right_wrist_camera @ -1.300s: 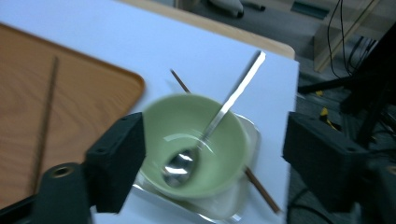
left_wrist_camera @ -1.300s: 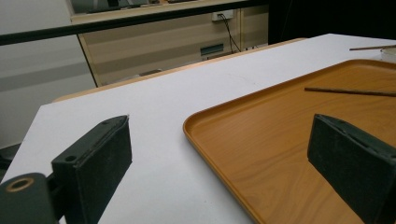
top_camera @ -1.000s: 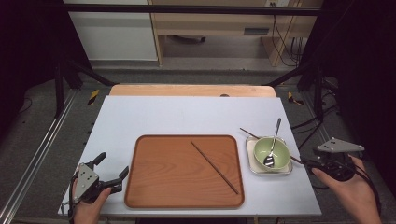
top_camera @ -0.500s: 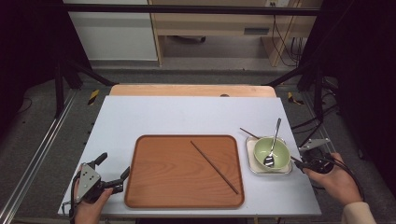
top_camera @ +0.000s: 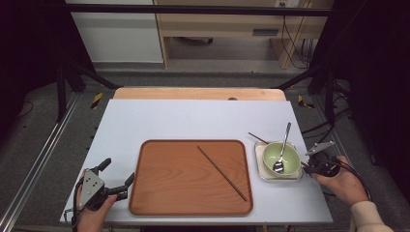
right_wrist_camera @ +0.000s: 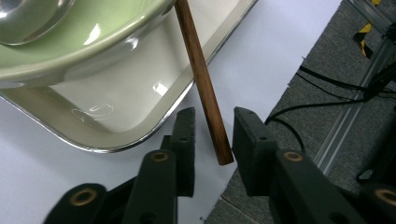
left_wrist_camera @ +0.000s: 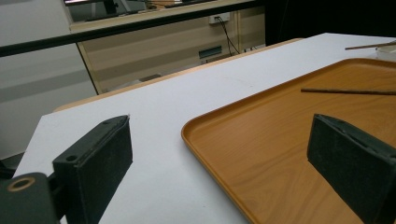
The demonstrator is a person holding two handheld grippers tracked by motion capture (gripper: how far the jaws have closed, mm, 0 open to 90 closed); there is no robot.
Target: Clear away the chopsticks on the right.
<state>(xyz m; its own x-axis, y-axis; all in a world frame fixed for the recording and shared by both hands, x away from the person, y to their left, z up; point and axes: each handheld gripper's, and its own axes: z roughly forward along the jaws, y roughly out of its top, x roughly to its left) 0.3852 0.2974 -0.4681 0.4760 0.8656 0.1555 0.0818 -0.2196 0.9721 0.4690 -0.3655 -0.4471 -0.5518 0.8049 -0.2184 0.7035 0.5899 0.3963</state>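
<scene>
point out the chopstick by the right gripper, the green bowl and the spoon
chopstick [right_wrist_camera: 205, 88]: right gripper view, mid shaft
green bowl [top_camera: 289, 155]: high view, inner wall at right
spoon [top_camera: 285, 140]: high view, handle

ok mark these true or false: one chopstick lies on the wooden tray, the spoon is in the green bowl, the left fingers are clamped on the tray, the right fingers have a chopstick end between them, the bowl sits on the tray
1. One chopstick lies on the wooden tray. True.
2. The spoon rests in the green bowl. True.
3. The left gripper is clamped on the tray. False: its fingers stand wide apart at the tray's edge, holding nothing.
4. The right gripper has the end of the second chopstick between its fingers. True: the fingers have just been closing, with gaps on both sides yet.
5. The bowl sits on the wooden tray. False: it sits in a small metal dish on the table, right of the tray.
</scene>
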